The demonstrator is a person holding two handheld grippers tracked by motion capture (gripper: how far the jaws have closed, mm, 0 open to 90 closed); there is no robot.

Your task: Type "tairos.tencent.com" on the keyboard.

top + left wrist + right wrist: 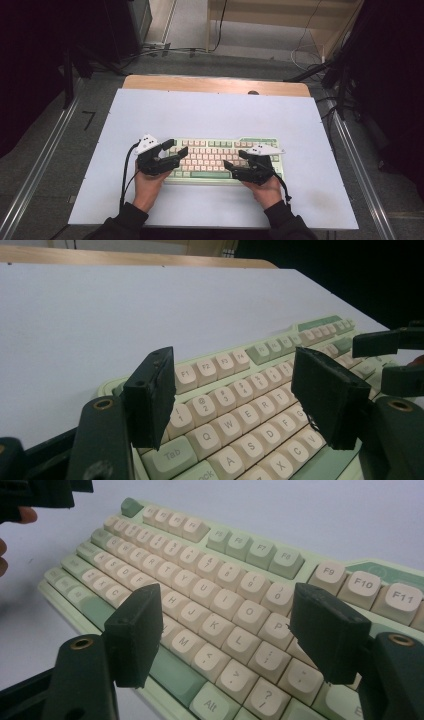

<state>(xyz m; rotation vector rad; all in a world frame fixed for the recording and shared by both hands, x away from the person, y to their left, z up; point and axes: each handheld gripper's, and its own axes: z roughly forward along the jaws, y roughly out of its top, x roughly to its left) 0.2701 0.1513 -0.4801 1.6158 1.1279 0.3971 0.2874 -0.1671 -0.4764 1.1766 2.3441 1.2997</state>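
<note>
A pale lavender-white surface (pixel 210 112) with a wooden far edge fills the frame centre, grey floor and cables beyond. The green-and-cream keyboard (pixel 220 150) lies lower centre, bare sheet all round it. The left tool (pixel 176 149) and right tool (pixel 233 160) hover over its ends, jaws apart, gripping nothing.

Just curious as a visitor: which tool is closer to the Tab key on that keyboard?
Left. The left tool hovers over the keyboard's left end, with the Tab key right beneath it. The right tool hangs over the right half, farther away.
</note>
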